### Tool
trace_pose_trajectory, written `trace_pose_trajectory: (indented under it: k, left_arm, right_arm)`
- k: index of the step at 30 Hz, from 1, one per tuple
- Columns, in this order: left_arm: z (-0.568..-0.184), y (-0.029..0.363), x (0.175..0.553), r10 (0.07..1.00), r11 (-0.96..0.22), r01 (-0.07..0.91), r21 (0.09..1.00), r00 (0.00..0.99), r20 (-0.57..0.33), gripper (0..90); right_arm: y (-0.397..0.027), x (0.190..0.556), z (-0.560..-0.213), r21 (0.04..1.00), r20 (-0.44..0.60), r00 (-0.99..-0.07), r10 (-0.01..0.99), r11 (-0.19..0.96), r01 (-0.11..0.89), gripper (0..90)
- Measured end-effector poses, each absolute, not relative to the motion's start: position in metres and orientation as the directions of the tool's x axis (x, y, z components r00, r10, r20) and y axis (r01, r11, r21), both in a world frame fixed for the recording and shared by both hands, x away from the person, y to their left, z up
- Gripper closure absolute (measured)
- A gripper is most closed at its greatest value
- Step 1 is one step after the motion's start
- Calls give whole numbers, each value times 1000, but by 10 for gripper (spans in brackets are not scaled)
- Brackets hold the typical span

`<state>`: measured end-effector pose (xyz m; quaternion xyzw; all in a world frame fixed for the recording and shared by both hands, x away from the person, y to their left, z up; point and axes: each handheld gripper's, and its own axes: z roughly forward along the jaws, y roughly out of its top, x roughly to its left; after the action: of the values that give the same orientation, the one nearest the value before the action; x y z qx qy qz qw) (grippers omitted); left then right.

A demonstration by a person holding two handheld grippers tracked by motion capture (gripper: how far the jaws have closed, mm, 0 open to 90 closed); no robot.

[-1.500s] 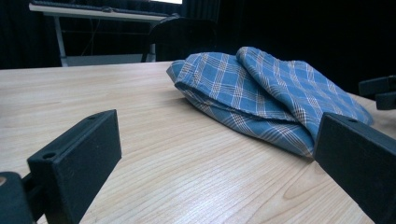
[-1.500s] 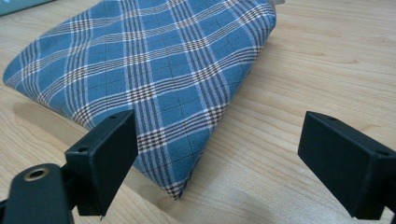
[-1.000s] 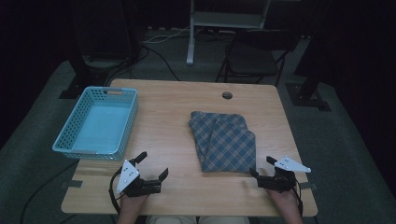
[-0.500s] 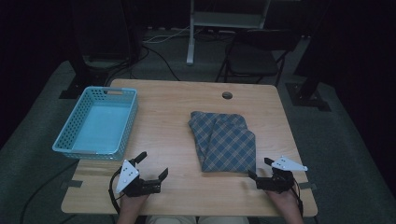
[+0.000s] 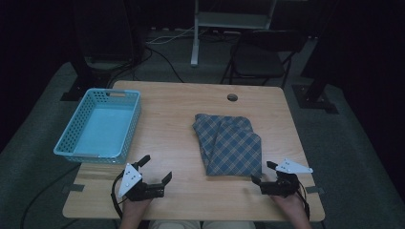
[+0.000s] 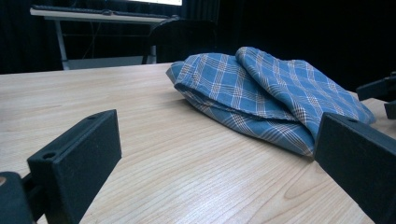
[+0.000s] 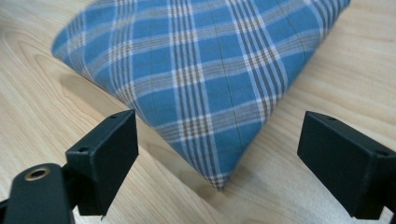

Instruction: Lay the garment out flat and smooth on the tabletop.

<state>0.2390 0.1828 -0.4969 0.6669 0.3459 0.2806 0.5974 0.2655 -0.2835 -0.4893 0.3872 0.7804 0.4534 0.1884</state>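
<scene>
Jaws spread wide on both grippers, nothing between them. From the high view, the left gripper (image 5: 155, 171) and the right gripper (image 5: 262, 172) sit near the bench's (image 5: 172, 119) front edge. A folded blue plaid cloth (image 5: 228, 143) lies right of centre and a light blue basket (image 5: 101, 125) at the left edge. The left gripper view shows the cloth (image 6: 261, 93) lying ahead across bare wood. In the right gripper view, a cloth corner (image 7: 205, 70) points between the open jaws.

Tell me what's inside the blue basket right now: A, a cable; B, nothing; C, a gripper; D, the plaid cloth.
B: the basket shows a bare floor in the high view, while the cloth lies folded on the table to its right.
</scene>
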Motion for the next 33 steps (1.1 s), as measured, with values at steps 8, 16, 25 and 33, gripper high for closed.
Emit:
trace_pose_trajectory:
  k: [8, 16, 25, 33]
  left_arm:
    - [-497, 183, 239, 797, -50, 124, 991, 603, -35, 16]
    - [-497, 182, 239, 796, -51, 125, 991, 604, -35, 16]
    - [-497, 182, 239, 795, -53, 124, 991, 606, -33, 16]
    - [-497, 182, 239, 796, -53, 124, 991, 605, -33, 17]
  right_arm:
    - [-285, 265, -467, 881, 69, -647, 760, 258, 397, 119]
    - [-285, 274, -450, 896, 67, -656, 751, 245, 371, 119]
    - [-280, 304, -425, 906, 34, -670, 742, 261, 335, 119]
    - [-262, 338, -413, 897, 13, -690, 724, 297, 328, 130]
